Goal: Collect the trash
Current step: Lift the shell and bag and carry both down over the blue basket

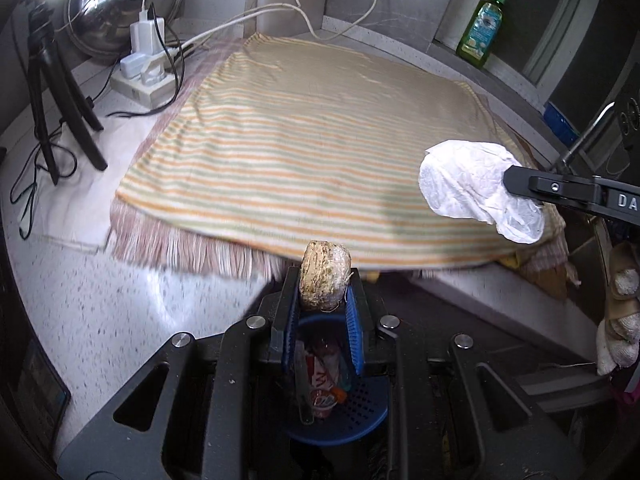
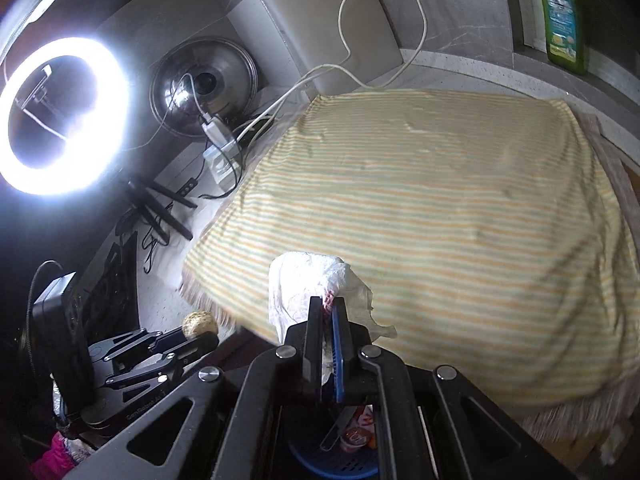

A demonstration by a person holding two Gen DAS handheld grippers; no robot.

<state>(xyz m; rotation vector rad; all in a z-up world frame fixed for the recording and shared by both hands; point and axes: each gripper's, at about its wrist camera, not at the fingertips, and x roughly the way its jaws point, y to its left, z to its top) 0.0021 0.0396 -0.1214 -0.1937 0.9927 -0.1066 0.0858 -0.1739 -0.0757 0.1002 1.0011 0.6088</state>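
With both grippers clamped, left gripper [image 1: 324, 292] on the wrapped lump [image 1: 325, 280], right gripper [image 2: 327, 320] on the crumpled tissue [image 2: 308, 280], you have the blue basket [image 1: 360, 420] directly below them

Speckled white counter [image 1: 100, 320] carries it all: a striped towel [image 1: 312, 152] spread wide over a fringed cloth [image 1: 180, 248], a power strip [image 1: 144, 80] with chargers, tripod [image 1: 60, 92] legs on a white cloth [image 1: 80, 208], a steel lid [image 1: 104, 8] leaning behind.
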